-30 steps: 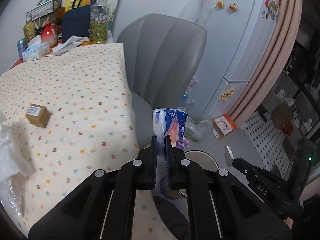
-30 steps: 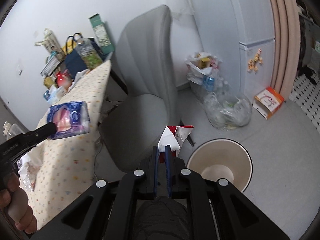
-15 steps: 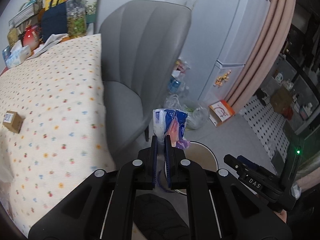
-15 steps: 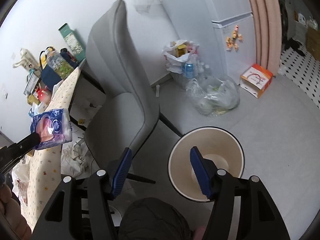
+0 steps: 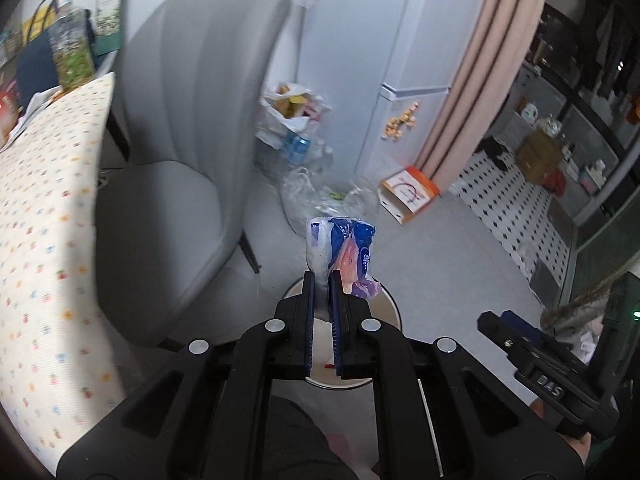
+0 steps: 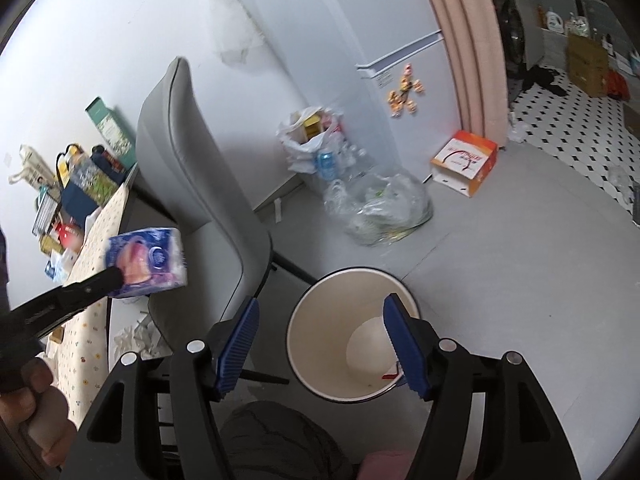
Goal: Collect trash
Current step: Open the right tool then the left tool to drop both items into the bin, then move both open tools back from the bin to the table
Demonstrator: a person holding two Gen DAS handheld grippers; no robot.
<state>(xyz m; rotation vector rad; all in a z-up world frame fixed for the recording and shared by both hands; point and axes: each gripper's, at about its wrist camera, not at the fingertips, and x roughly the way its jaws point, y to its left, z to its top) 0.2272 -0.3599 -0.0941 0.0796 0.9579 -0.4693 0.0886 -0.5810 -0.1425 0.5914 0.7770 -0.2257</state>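
Grey floor [image 6: 520, 280] with cream bin [image 6: 320, 344], its base partly hidden. Left gripper [image 5: 322, 276] pinches blue tissue pack [image 5: 344, 244] above the bin; right gripper [image 6: 320, 316], empty, jaws opening.

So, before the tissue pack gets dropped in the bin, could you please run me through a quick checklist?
1. Left gripper shut on the tissue pack: ok.
2. Bin upright, mouth open: ok.
3. Room inside bin, only a small red scrap at the bottom: ok.
4. Right gripper empty, jaws opening: ok.
5. Pack directly above the bin mouth: cannot tell; the two views disagree.
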